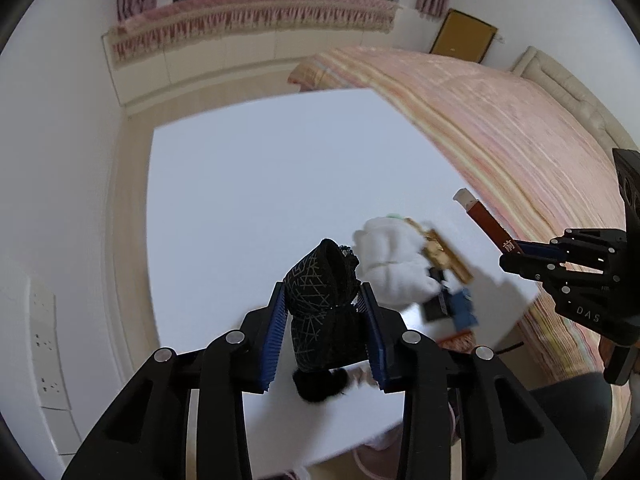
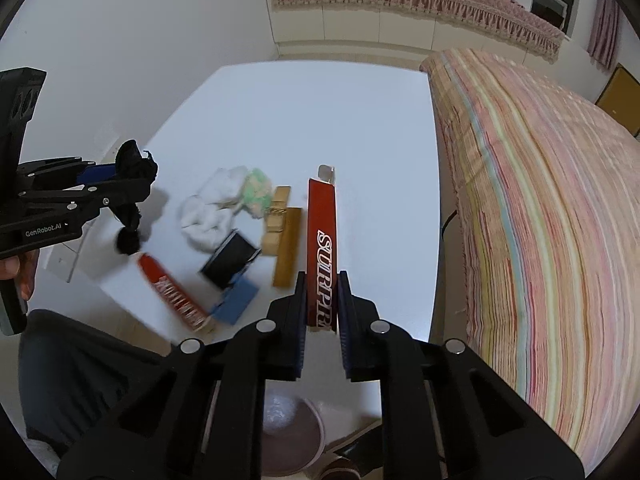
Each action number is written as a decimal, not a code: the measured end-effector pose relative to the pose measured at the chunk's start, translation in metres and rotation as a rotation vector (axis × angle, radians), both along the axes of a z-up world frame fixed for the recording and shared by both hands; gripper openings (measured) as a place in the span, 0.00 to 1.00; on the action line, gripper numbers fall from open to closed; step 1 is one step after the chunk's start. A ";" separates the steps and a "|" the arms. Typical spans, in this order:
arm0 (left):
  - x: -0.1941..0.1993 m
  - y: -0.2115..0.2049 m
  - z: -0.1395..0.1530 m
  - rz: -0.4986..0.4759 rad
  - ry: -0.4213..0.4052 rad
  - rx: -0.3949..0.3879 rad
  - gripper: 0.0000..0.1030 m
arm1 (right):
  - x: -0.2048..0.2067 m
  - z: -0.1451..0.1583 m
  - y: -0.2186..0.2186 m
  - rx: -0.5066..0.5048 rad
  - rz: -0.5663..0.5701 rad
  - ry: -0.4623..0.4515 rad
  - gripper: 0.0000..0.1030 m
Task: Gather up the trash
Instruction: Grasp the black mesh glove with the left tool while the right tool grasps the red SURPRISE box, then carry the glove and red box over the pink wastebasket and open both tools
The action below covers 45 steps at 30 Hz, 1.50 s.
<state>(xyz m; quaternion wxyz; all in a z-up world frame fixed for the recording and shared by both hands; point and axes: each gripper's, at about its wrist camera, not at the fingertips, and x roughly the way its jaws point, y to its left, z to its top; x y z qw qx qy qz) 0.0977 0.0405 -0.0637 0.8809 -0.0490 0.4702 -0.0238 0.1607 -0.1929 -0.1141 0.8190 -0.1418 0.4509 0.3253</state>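
Note:
My left gripper [image 1: 325, 304] is shut on a black crumpled wrapper with silver lines [image 1: 320, 308], lifted a little off the white table [image 1: 260, 184]. From the right wrist view the same wrapper [image 2: 130, 200] hangs from the left gripper [image 2: 134, 184]. My right gripper [image 2: 322, 300] is shut on a long red box lettered "SURPRI" [image 2: 322, 236], whose torn white end points away. In the left wrist view that red box [image 1: 486, 222] sticks out of the right gripper [image 1: 510, 254]. Other trash lies on the table: a white crumpled tissue [image 2: 208, 216], a gold box [image 2: 286, 246], a black packet [image 2: 230, 258].
A second red wrapper [image 2: 172, 294] and a blue packet [image 2: 236, 300] lie near the table's front edge. A striped pink bedspread [image 2: 532, 208] borders the table on the right. A round pinkish bin [image 2: 288, 428] stands on the floor below the front edge. A person's dark trousers [image 2: 80, 364] are at lower left.

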 end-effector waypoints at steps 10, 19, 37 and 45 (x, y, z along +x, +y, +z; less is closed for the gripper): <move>-0.058 -0.034 0.038 -0.091 -0.080 0.004 0.35 | -0.075 0.030 -0.026 0.040 0.000 -0.042 0.13; -0.107 -0.065 0.032 -0.176 -0.073 -0.028 0.35 | -0.143 0.031 -0.051 0.056 0.007 -0.040 0.13; -0.156 -0.115 -0.001 -0.286 0.019 -0.069 0.35 | -0.203 -0.002 -0.076 0.053 0.034 0.065 0.13; -0.157 -0.114 0.000 -0.261 0.010 -0.071 0.83 | -0.199 -0.004 -0.083 0.063 -0.001 0.064 0.84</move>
